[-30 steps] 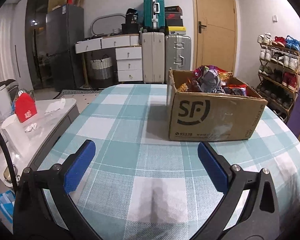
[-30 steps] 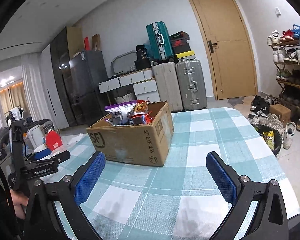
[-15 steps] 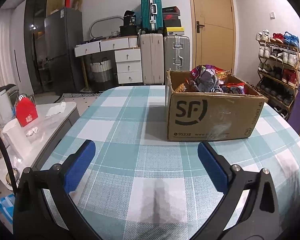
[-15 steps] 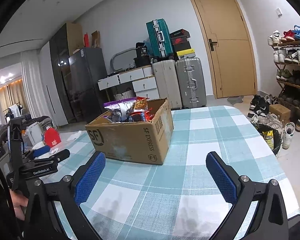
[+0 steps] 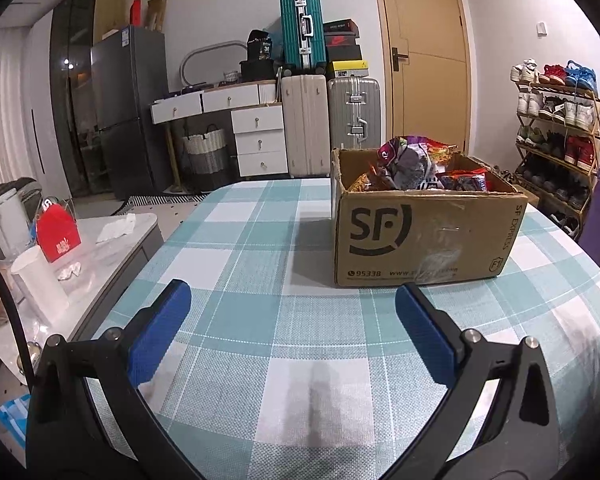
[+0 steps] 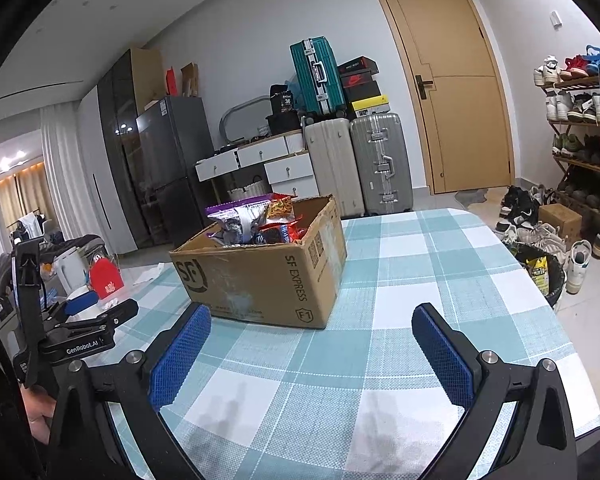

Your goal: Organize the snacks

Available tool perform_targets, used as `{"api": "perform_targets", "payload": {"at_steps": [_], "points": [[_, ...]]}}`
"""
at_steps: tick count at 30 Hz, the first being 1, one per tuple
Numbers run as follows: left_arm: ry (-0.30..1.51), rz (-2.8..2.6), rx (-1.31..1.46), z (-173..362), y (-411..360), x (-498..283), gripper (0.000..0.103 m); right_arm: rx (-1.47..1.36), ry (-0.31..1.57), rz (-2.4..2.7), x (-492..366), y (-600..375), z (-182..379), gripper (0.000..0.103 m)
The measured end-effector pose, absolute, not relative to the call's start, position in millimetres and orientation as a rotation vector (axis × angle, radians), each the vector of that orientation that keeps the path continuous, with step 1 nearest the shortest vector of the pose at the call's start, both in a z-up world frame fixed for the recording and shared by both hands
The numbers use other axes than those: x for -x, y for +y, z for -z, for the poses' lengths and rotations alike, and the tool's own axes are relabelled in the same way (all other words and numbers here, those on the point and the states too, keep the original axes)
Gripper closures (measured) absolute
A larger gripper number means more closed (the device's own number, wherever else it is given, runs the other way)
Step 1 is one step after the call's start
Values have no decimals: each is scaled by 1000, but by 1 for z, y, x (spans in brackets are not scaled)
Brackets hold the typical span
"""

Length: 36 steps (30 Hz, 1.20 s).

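Note:
A brown cardboard box [image 5: 424, 240] [image 6: 268, 276] marked SF stands on the teal checked tablecloth [image 5: 260, 256] [image 6: 412, 280]. It is heaped with snack packets [image 5: 412, 164] [image 6: 252, 220], purple, silver, red and orange. My left gripper [image 5: 292, 300] hovers open over the cloth, short of the box and to its left, nothing between its blue pads. Open too, my right gripper [image 6: 312, 322] hangs just short of the box's near right corner. The right wrist view also catches the left gripper's black body at far left, held by a hand [image 6: 40, 412].
A low white side table [image 5: 100, 240] with a red carton [image 5: 58, 232], a white cup [image 5: 40, 284] and a kettle stands left of the table. Suitcases [image 5: 328, 124], drawers and a fridge line the back wall. A shoe rack [image 5: 556, 128] and a bin [image 6: 544, 276] stand at right.
Both cameras have tilted slightly, so the box sits a little lower and farther in view. Neither gripper has changed its opening.

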<state>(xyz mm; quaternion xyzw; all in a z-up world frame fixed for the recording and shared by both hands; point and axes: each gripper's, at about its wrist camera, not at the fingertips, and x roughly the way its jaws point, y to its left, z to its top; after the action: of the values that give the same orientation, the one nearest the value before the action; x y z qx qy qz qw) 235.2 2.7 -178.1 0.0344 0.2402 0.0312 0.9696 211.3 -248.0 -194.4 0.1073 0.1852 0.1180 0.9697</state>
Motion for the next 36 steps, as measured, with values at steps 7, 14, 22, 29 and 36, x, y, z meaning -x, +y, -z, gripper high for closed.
{"api": "perform_targets", "payload": {"at_steps": [7, 14, 22, 29, 36], "points": [[462, -58, -100, 176, -3, -232, 1, -204, 368, -252, -209, -246, 194, 1], [474, -61, -79, 177, 0, -233, 1, -193, 368, -252, -208, -244, 193, 1], [494, -56, -67, 179, 3, -237, 1, -210, 374, -252, -209, -243, 195, 1], [506, -66, -49, 182, 7, -239, 1, -211, 374, -252, -209, -244, 195, 1], [505, -63, -46, 181, 10, -238, 1, -214, 372, -253, -209, -243, 195, 1]]}}
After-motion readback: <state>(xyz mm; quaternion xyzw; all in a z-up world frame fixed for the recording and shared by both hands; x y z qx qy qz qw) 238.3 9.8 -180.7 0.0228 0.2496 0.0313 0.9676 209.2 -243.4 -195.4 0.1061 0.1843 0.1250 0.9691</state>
